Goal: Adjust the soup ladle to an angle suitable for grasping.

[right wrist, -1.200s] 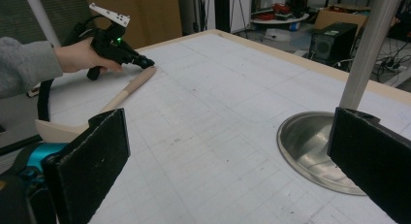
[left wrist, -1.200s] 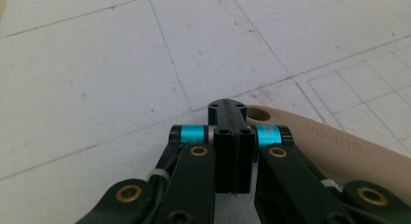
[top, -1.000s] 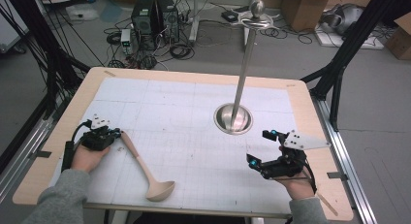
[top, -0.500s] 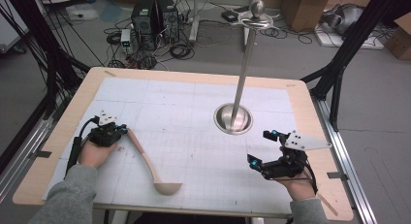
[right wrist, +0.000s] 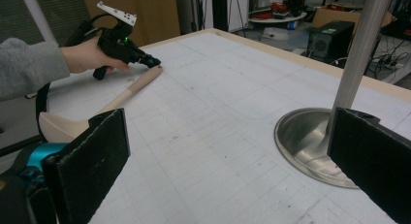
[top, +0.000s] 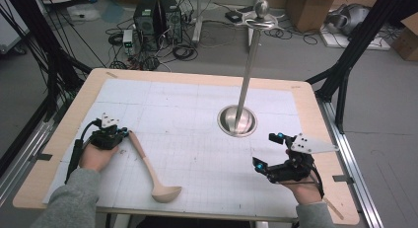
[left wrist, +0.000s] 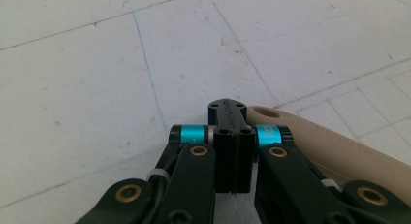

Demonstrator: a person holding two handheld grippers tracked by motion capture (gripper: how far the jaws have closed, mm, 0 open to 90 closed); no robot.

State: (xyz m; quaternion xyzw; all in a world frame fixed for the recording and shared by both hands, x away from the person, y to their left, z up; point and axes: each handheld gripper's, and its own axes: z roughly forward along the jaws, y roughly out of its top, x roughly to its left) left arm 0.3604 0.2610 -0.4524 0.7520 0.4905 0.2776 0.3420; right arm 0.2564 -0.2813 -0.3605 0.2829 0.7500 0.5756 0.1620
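Wooden ladle [top: 154,171]: flat on tabletop [top: 197,114], handle tip beside clenched, empty left claw [top: 126,134]; right claw [top: 263,151] released, at four o'clock.

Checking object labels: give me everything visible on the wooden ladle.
The wooden ladle is pale, light-coloured wood by its look, one piece: a long slim handle with a hole near its tip and a rounded bowl. It lies flat on the white gridded mat, bowl toward the near table edge. The shut left claw sits right beside the handle tip, not gripping it; contact is unclear.
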